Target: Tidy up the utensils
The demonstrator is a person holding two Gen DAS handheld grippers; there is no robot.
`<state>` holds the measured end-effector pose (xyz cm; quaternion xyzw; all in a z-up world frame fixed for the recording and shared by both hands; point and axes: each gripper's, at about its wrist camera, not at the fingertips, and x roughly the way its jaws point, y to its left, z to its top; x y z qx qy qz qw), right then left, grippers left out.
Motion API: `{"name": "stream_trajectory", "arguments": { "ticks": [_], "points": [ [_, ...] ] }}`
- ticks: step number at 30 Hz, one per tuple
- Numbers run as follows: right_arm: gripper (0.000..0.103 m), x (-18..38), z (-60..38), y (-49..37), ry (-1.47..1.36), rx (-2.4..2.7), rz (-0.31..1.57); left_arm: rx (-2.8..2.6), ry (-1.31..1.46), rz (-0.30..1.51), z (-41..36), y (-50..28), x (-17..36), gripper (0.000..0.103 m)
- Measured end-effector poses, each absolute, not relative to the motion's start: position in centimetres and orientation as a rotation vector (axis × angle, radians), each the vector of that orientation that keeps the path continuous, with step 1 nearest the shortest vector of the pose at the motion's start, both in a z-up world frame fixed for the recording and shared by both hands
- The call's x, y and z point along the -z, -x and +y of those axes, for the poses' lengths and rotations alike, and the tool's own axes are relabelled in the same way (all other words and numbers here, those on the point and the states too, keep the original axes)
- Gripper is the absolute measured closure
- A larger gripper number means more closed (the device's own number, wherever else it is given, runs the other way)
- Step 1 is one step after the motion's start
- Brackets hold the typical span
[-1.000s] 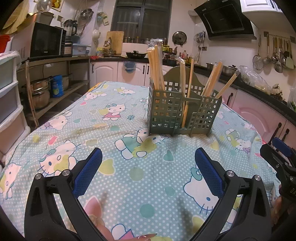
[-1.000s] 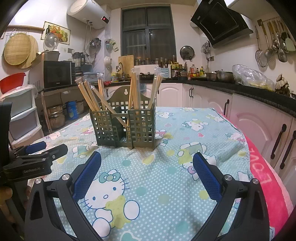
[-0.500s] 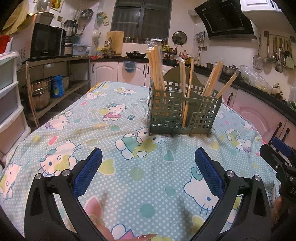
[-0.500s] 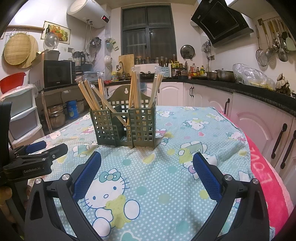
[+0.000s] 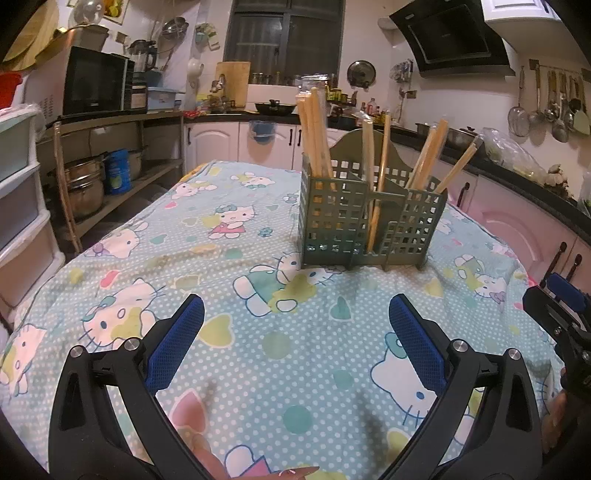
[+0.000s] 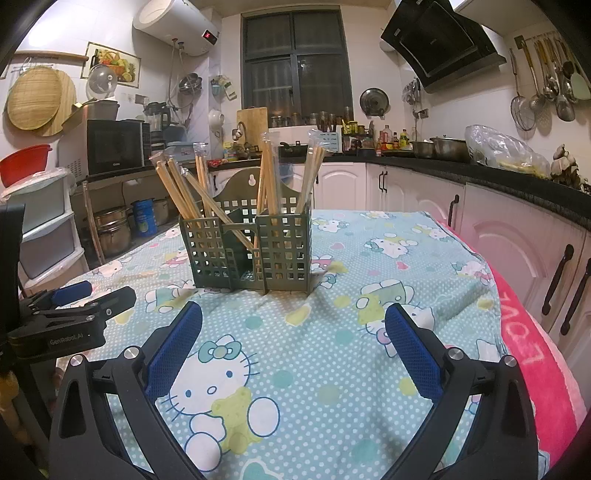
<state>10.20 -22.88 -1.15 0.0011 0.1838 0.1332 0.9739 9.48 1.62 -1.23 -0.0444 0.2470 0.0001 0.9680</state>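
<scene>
Left tongs (image 5: 295,325) spread wide, empty, low over tabletop (image 5: 155,258) with cartoon cloth. Green utensil holder (image 5: 369,221) stands mid-tabletop, well ahead; chopsticks (image 5: 314,136) upright or leaning in its compartments – nothing loose visible on cloth, so sorting looks mostly done. Right tongs (image 6: 293,328) also spread, empty. Nothing blocks path to holder – only other tongs beside.

a home kitchen: a range hood (image 6: 439,44) far right above the dark counter (image 6: 480,171), ladles (image 6: 546,85) hanging on the wall, a microwave (image 6: 114,146) far left, a water heater (image 6: 177,27), white cabinets (image 6: 406,188).
</scene>
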Motion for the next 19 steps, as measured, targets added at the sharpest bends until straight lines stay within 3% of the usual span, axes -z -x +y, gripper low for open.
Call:
{"name": "stream_trajectory", "arguments": {
  "ticks": [13, 19],
  "points": [
    [0.006, 1.3, -23.4, -10.9, -0.024, -0.25, 0.413, -0.017, 0.139, 0.563, 2.9, -10.2, 1.3, 0.011],
    [0.006, 2.1, -29.5, -16.8, -0.019, 0.05, 0.651, -0.184, 0.114, 0.714, 9.5, -13.6, 1.2, 0.011]
  ]
}}
